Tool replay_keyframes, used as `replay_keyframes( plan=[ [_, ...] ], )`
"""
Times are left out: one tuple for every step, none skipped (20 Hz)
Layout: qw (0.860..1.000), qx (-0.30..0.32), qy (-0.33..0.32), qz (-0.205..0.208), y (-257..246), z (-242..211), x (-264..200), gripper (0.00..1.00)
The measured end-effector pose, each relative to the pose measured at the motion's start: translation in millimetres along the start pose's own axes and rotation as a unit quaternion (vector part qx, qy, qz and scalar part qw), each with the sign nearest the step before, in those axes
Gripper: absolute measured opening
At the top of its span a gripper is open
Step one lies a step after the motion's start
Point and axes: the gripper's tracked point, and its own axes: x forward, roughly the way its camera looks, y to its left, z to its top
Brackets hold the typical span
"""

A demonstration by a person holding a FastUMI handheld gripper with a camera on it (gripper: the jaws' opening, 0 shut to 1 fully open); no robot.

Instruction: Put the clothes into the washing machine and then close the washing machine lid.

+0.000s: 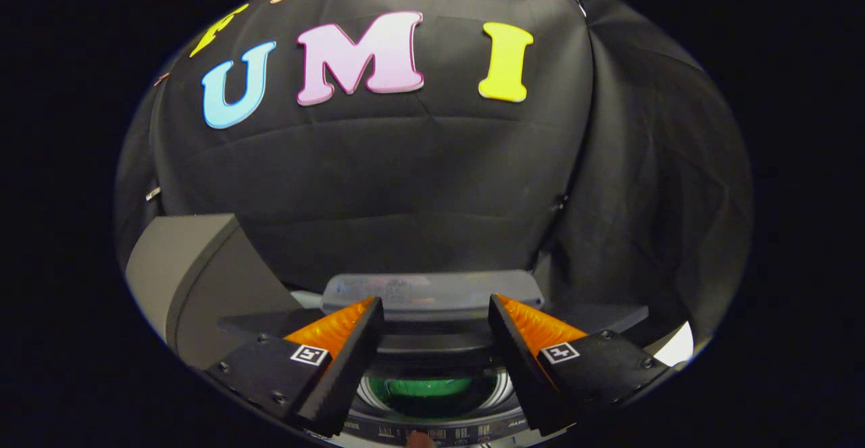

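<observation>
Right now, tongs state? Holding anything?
Tongs: open, fingers spread wide, nothing between them. They hover over the washing machine, whose lid stands raised just beyond the tips; something green lies in the drum below.

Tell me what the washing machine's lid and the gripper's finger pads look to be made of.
The lid, raised beyond the open gripper, looks like clear, smoky plastic or glass: it is see-through with a soft sheen. The finger pads seem to be glossy orange plastic or rubber, ribbed on the surface, on matte black bodies. A green garment lies in the drum below.
</observation>
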Motion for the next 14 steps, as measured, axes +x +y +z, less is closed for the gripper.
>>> replay_keyframes(
  plan=[
    [1.000, -0.004, 0.016, 0.007, 3, -17, 0, 0.98],
    [0.999, -0.007, 0.030, 0.009, 3, -36, 1, 0.99],
    [0.999, -0.008, 0.045, 0.008, 2, -55, 6, 0.98],
    [0.998, -0.007, 0.063, 0.006, 1, -74, 9, 0.98],
    [0.996, -0.004, 0.087, 0.002, -3, -97, 9, 0.98],
    [0.994, 0.001, 0.110, 0.005, -4, -120, 10, 0.98],
    [0.992, 0.006, 0.125, 0.010, -5, -135, 9, 0.98],
    [0.991, 0.006, 0.134, 0.008, -7, -146, 7, 0.98],
    [0.990, 0.005, 0.138, 0.008, -10, -152, 2, 0.99],
    [0.991, 0.006, 0.136, 0.007, -10, -151, -3, 0.99],
    [0.992, 0.005, 0.126, 0.008, -11, -144, -8, 0.99],
    [0.994, 0.004, 0.112, 0.009, -10, -132, -16, 0.99],
    [0.996, 0.002, 0.091, 0.009, -10, -116, -23, 0.99],
    [0.998, -0.001, 0.066, 0.011, -8, -98, -33, 0.98]
  ],
)
